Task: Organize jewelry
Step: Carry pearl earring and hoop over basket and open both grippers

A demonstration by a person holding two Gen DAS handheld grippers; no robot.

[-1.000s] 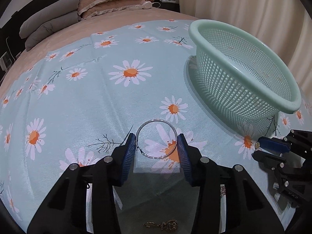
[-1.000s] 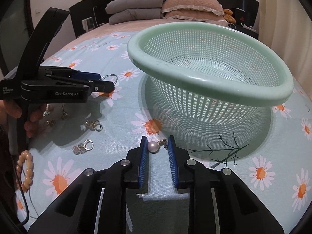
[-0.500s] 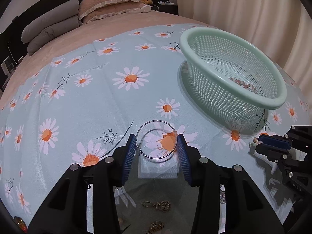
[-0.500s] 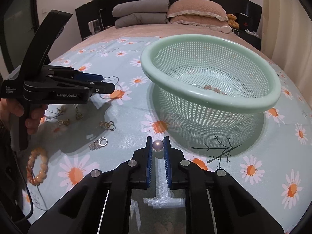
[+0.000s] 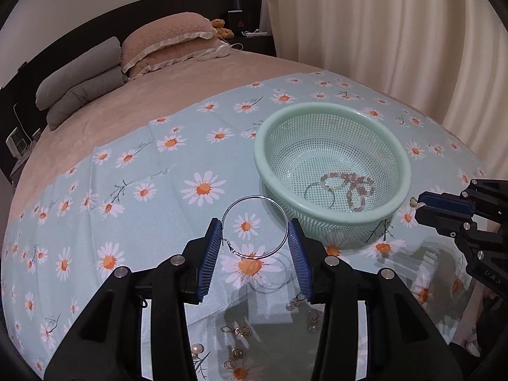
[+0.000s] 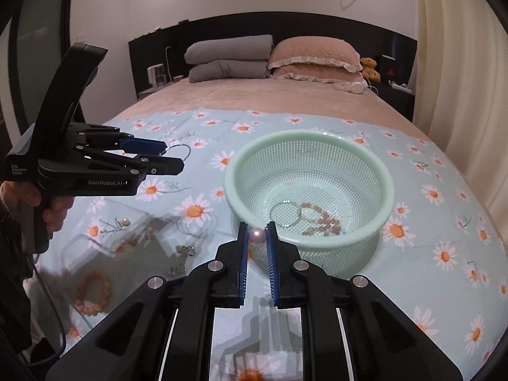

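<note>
Left wrist: ribbed blue tool [image 5: 255, 241] clamps thin round wire hoop [image 5: 255, 227].

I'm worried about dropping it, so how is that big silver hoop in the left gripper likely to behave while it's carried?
The silver hoop looks like thin wire, so it is probably very light and somewhat springy. The left gripper pinches only its two outer edges, so it may swivel or slip. Released over the green basket, it would likely land flat rather than roll.

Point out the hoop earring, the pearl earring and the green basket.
hoop earring [image 5: 256, 227], left wrist view, on the far arc of the wire ring.
pearl earring [image 6: 256, 235], right wrist view, on the pearl's face.
green basket [image 6: 304, 136], right wrist view, on the far rim.
</note>
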